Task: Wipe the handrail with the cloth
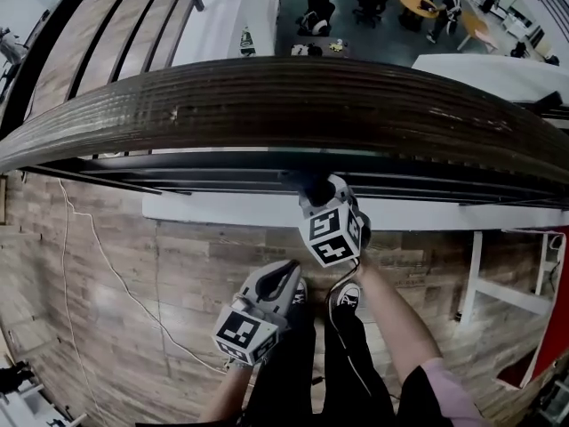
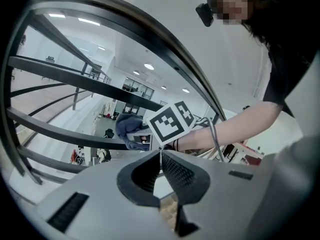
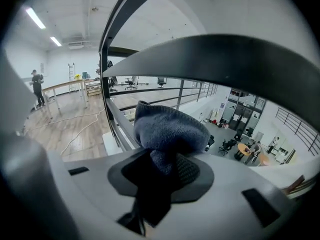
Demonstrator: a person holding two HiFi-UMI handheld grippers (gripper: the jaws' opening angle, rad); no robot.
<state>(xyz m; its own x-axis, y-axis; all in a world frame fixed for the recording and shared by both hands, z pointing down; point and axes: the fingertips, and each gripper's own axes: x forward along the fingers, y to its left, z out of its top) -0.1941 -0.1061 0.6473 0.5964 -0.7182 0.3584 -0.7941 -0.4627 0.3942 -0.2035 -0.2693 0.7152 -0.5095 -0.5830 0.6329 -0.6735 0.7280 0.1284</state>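
Observation:
The wide wooden handrail (image 1: 284, 105) curves across the head view. My right gripper (image 1: 318, 196) is just below its near edge, shut on a blue-grey cloth (image 3: 170, 129) that bunches out past the jaws. In the right gripper view the cloth sits under the dark underside of the handrail (image 3: 225, 64); I cannot tell whether they touch. My left gripper (image 1: 286, 274) hangs lower, near my legs, with its jaws shut on nothing (image 2: 161, 155). Looking up from it I see the cloth (image 2: 127, 126) and the right gripper's marker cube (image 2: 172, 120).
Dark metal rails (image 1: 222, 178) run below the handrail, above a white ledge (image 1: 231, 210). Beyond the rail is a drop to a lower floor with chairs (image 1: 316, 14) and a round table (image 1: 418, 3). A white cable (image 1: 98, 256) lies on the wooden floor at left.

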